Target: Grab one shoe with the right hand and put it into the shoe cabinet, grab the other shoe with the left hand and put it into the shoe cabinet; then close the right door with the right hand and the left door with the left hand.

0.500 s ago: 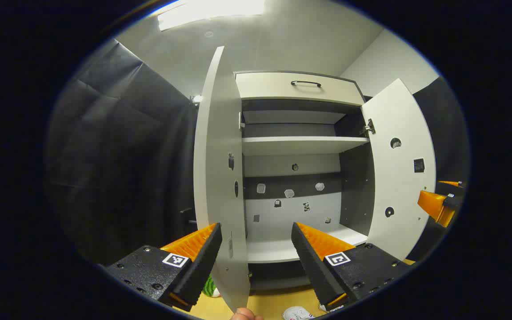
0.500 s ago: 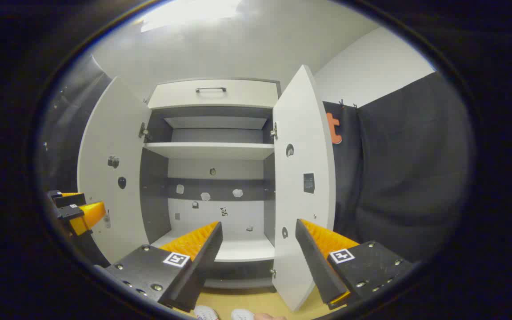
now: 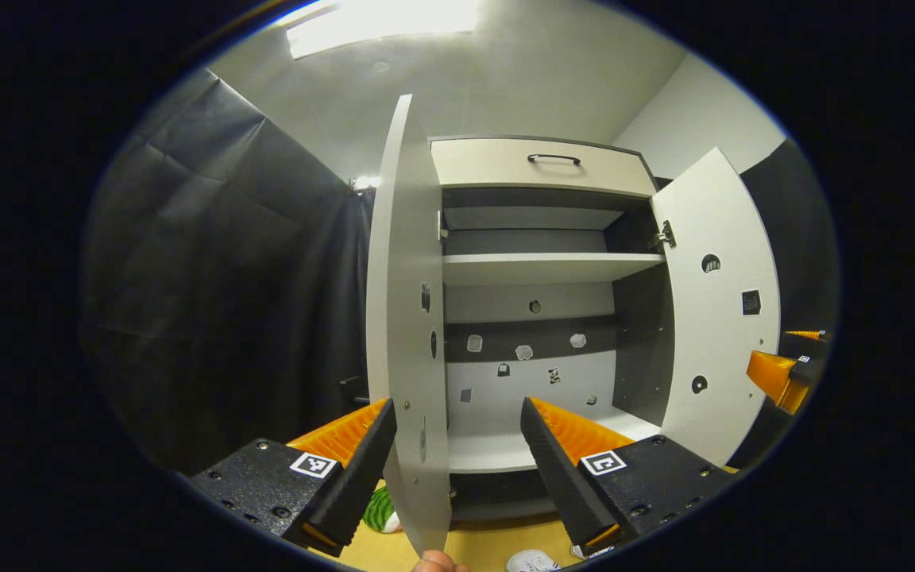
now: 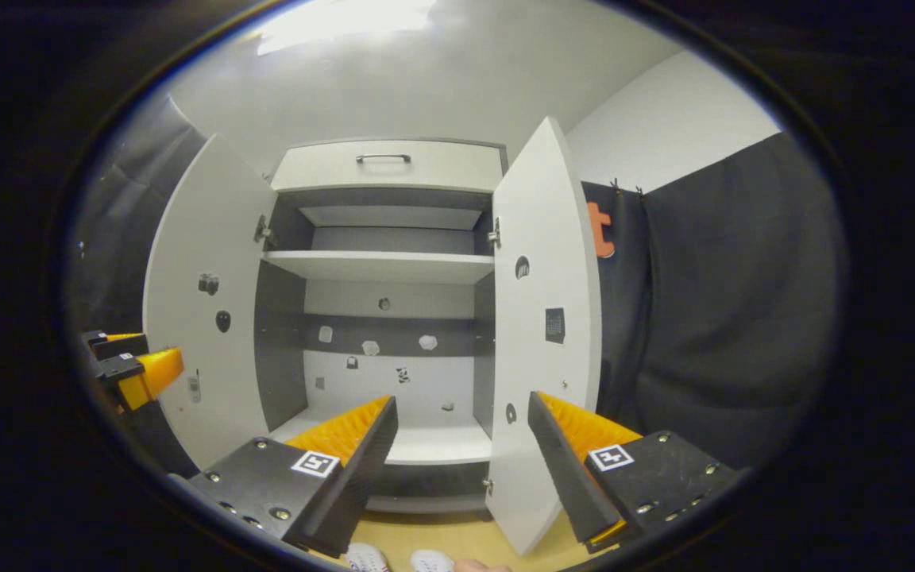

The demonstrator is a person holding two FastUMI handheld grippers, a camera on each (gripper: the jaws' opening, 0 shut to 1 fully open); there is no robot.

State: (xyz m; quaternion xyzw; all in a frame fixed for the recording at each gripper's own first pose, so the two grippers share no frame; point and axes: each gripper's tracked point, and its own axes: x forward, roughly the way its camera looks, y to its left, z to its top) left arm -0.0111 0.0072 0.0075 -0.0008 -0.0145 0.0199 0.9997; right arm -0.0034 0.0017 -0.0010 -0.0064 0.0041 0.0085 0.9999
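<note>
1. Shoes (image 4: 394, 561) lie on the floor (image 4: 457, 534) below the cabinet (image 4: 394, 270), just in front of its bottom edge.
2. My left gripper (image 3: 457, 445) is spread, the left door's (image 3: 410, 334) edge between its fingers.
3. My right gripper (image 4: 461, 445) is spread before the right door (image 4: 545, 334).
4. Both doors stand open; the shelves (image 3: 545, 268) are bare.

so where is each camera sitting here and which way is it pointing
Left gripper view: rides on the left gripper, facing the open cabinet edge-on to its left door; its own open fingers show at the bottom, the right gripper at far right.
Right gripper view: rides on the right gripper, facing the same cabinet beside its right door; its own open fingers show, the left gripper at far left.
Shared: the cabinet, both doors, bare shelves, and white shoes on the floor.
</note>
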